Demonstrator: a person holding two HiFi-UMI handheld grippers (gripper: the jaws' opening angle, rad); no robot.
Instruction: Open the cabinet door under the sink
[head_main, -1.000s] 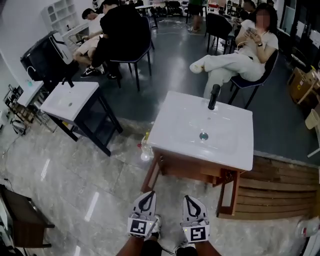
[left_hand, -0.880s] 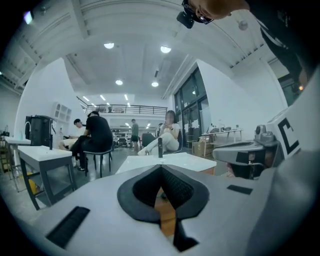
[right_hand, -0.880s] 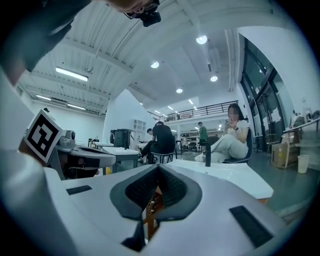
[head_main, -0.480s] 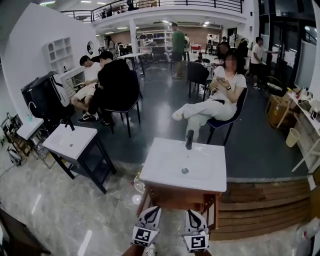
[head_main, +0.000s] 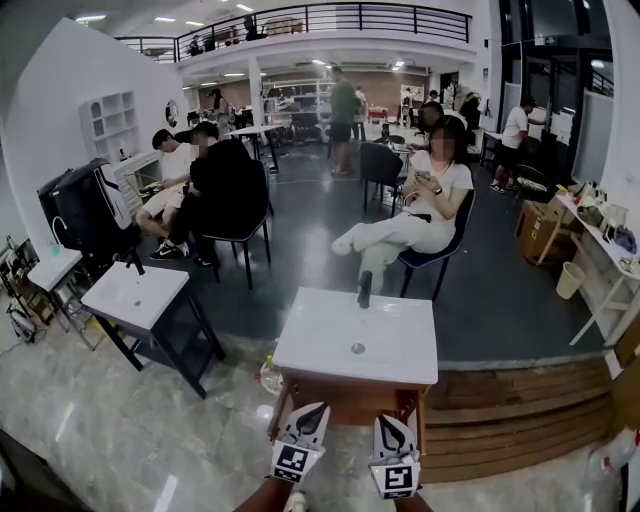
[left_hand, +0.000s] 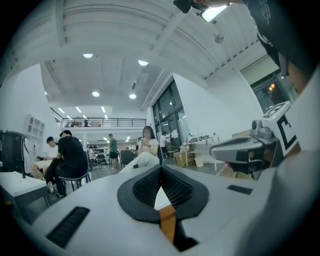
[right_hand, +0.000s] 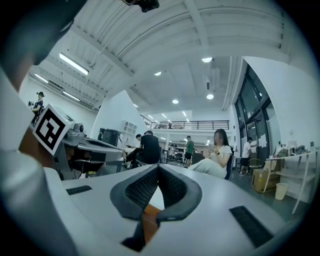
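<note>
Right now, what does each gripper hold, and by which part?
Nothing: the grey left gripper and grey right gripper both have jaws closed together with nothing between them.

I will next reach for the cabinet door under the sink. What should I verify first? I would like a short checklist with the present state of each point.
1. Left gripper is empty, jaws together with nothing between them: ok.
2. Right gripper is empty, jaws together with nothing between them: ok.
3. Jaws are open, ready to take a handle: not ok, both are shut.
4. Wooden cabinet under the white sink is straight ahead of both grippers: ok.
5. Door handle is located: cannot tell, since the head view looks down on the sink and shows little of the cabinet front.
6. Door is closed: cannot tell, for the same reason.
</note>
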